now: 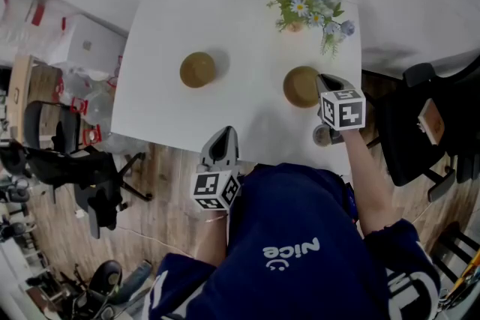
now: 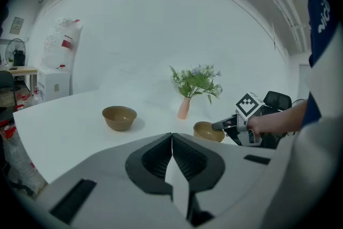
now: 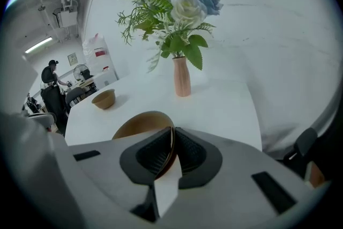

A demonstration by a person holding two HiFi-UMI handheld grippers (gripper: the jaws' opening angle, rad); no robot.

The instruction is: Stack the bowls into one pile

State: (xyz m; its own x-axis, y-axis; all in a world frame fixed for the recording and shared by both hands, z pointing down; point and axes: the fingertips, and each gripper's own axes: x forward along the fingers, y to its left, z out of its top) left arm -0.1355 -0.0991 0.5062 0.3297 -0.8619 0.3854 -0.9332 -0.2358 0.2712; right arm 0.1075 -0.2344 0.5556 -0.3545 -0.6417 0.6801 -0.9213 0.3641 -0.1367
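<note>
Left gripper point(image 2: 171, 139), pressed together and empty, hangs at the table's point(image 1: 172, 112) near edge; right gripper point(image 3: 172, 137) pinches the right bowl's point(image 1: 299, 86) thin rim, the sensible hold on a likely light, stiff, slippery bowl; the left bowl point(image 1: 197, 69) sits well apart.

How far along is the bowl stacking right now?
Done: nothing stacked; the two bowls are apart on the table. In hand: the right gripper is shut on the rim of the right bowl. Remaining: move it into the left bowl. The left gripper is shut, empty.
</note>
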